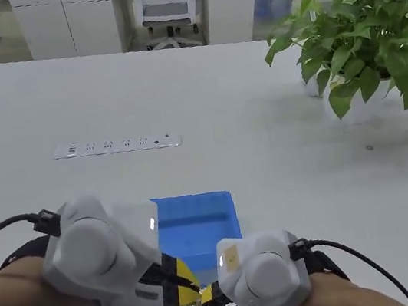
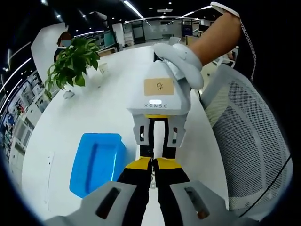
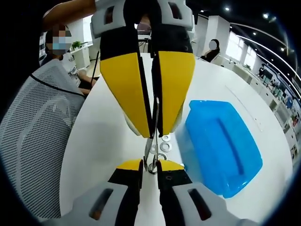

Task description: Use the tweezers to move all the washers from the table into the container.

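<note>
Left tool: the left tool [image 2: 153, 164] comes in from the top of the right gripper view. Its broad yellow pads [image 3: 127, 89] are pressed flat on the tweezers [image 3: 154, 117], a grip that looks meant to steady the upper part.
Right tool: the right tool [image 3: 150, 165] meets it nose to nose, jaws drawn narrow about the lower part and seemingly pinching it. Two tools on one thin instrument suggests one is steadying while the other squeezes, or a handover.
Tweezers: thin bright metal with slim legs, running between the two tools. Which end carries the tips cannot be told.
Washers: a few small flat steel washers [image 3: 164, 147] lie close together on the worktop [image 3: 101, 141], just beside the tweezers and near the container wall. None has been lifted yet.
Container: the container [image 3: 225, 150] is a shallow blue plastic tray, glossy, with rounded corners and a ridge along its floor. It is likely set near to keep the carry short, and no washer is visible inside.
Worktop: smooth, matt and white.
Beyond: a flat power strip [image 1: 117, 145] and a leafy potted plant [image 1: 371, 33] sit well apart, and a mesh-backed chair [image 3: 37, 117] stands to the side.
</note>
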Motion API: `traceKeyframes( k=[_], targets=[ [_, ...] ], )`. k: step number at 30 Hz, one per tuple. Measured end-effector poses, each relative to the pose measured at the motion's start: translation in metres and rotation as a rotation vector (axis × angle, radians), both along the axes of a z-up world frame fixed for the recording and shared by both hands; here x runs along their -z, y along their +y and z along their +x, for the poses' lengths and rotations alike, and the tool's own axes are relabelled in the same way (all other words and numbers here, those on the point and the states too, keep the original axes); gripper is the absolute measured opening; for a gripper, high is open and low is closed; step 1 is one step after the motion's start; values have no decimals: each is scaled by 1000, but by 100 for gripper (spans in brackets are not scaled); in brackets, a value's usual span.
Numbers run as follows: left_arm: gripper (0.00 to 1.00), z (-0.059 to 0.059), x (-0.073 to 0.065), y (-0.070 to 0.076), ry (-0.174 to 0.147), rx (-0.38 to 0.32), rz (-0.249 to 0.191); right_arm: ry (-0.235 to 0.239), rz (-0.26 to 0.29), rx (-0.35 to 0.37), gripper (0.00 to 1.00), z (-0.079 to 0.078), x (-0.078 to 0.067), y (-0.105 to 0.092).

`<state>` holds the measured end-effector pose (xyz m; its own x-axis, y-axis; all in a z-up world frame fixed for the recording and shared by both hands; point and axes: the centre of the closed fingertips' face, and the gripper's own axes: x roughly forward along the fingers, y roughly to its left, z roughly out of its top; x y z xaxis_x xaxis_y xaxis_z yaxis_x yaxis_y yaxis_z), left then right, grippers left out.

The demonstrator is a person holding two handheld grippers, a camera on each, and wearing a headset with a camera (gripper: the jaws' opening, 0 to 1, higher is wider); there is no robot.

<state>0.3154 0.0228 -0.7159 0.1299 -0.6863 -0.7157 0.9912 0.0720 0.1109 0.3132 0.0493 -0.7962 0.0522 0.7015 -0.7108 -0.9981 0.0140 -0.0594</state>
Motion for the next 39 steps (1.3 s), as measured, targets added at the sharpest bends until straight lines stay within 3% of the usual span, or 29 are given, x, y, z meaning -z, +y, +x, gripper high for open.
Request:
traceKeyframes(
  k=[17, 23, 39],
  targets=[
    [6, 0, 3, 1, 24, 16, 0, 2, 10, 12, 13, 1, -3, -1],
    [6, 0, 4, 1, 36, 6, 1, 28, -5, 25, 11, 0, -2, -1],
    [6, -3, 4, 1, 40, 18, 24, 28, -9, 20, 10, -2, -3, -3]
  ],
)
